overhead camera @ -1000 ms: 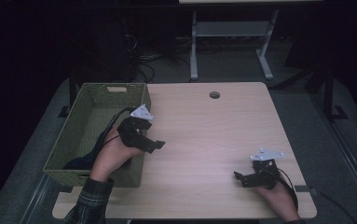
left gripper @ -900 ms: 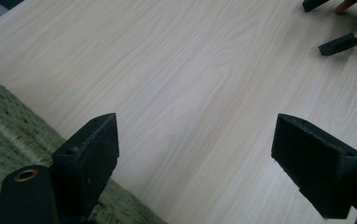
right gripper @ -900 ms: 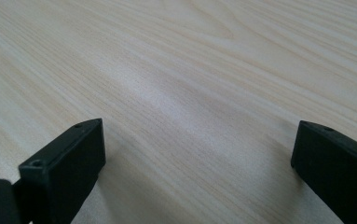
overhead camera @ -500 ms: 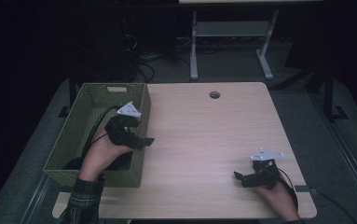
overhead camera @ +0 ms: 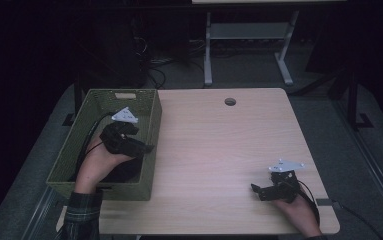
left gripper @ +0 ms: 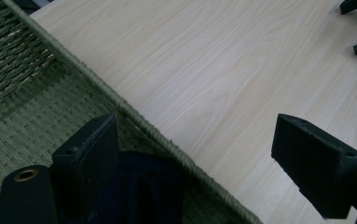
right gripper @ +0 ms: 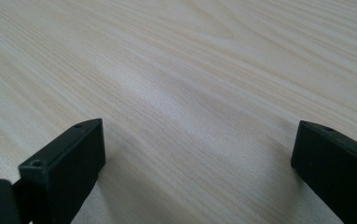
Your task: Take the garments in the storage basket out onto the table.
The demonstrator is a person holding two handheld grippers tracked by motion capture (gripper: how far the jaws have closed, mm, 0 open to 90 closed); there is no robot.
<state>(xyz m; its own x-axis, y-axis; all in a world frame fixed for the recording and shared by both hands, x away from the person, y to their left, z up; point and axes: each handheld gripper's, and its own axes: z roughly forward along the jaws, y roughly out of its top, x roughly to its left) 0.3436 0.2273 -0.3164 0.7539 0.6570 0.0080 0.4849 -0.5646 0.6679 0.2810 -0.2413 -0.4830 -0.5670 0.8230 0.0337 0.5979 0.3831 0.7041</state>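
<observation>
Left gripper (overhead camera: 146, 148) spread wide above green woven basket (overhead camera: 151, 150) at nine o'clock | dark navy folded cloth (left gripper: 143, 186) inside, likely soft, light: pinch a raised fold | right gripper (overhead camera: 257, 192) open, idle at five o'clock

No readable text

The woven basket (overhead camera: 151, 125), the table (overhead camera: 219, 150) and the grey plates on the grippers bear no legible lettering; small marks there are too blurred.

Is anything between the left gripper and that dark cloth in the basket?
Nothing visible. The left gripper, jaws open, hangs at the basket rim; one jaw sits right over the dark cloth inside, the other over the table.
</observation>
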